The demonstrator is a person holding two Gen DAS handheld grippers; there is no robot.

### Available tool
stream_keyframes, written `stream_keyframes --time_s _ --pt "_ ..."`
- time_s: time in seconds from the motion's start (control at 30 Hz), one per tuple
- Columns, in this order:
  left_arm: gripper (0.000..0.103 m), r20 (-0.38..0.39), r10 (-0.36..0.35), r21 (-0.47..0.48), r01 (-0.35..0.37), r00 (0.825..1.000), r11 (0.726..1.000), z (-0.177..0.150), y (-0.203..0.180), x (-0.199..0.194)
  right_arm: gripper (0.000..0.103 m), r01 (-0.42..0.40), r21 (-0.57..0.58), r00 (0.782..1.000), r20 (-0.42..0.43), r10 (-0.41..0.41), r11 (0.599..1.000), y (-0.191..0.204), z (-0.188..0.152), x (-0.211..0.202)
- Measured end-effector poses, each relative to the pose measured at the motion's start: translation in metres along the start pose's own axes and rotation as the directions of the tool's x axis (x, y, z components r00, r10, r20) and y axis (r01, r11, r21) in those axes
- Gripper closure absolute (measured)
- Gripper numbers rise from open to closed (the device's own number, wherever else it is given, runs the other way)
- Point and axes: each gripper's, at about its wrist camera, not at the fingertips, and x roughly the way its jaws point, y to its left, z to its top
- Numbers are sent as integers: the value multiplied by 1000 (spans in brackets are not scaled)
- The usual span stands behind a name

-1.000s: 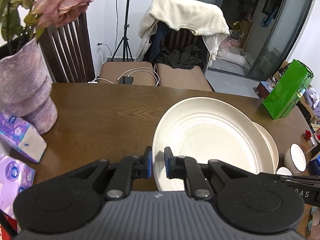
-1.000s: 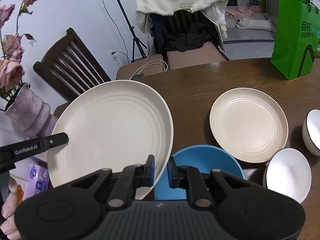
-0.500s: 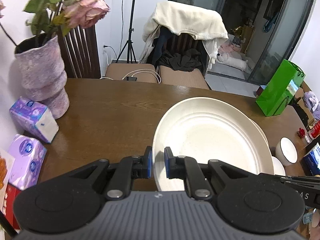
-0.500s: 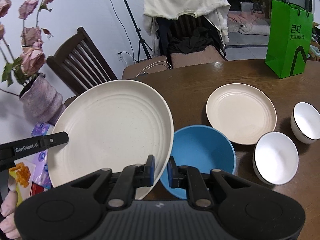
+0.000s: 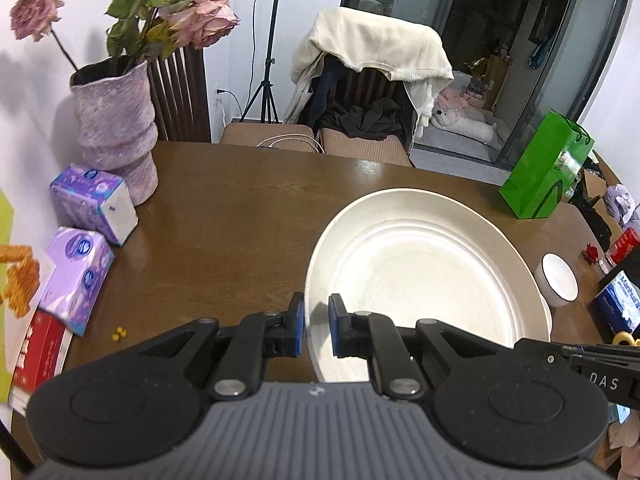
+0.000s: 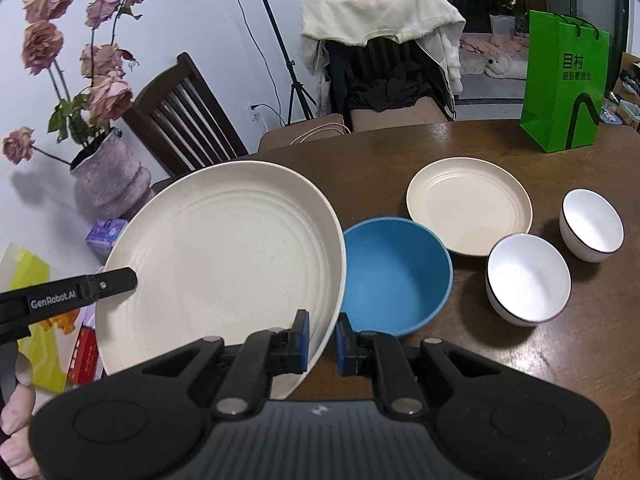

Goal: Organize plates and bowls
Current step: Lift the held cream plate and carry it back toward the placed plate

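Note:
A large cream plate point(image 5: 424, 276) hangs above the brown table point(image 5: 224, 216), held from both sides. My left gripper point(image 5: 317, 330) is shut on its near-left rim. My right gripper point(image 6: 322, 338) is shut on the same large cream plate point(image 6: 224, 256) at its near-right rim. Under that rim sits a blue bowl point(image 6: 396, 276). Farther back lies a smaller cream plate point(image 6: 468, 208). Two white bowls with dark rims, one near point(image 6: 528, 280) and one farther right point(image 6: 592, 224), stand to the right. The farther white bowl point(image 5: 558, 278) peeks past the plate in the left wrist view.
A purple vase of pink roses point(image 5: 116, 120) and tissue packs point(image 5: 94, 204) line the table's left side. A green paper bag point(image 6: 564, 84) stands at the far right. Chairs, one draped with clothes point(image 5: 372, 68), stand behind the table. Boxes point(image 5: 620, 300) crowd the right edge.
Both grippers have pulled back toward me and risen with the large plate. The vase, bowls and small plate look smaller and farther off, and more of the table shows.

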Motion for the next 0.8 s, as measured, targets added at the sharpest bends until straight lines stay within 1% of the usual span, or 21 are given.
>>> stream_keyframes --time_s 0.4,0.8 --pt "90 0 9 -20 -9 1000 1000 -37 -4 -28 90 0 -30 1000 4 0 1000 1 -37 -29" --pt "90 -2 -4 -6 4 1000 1000 -60 -21 -46 90 4 -20 1000 9 -3 1000 -12 -63 -50"
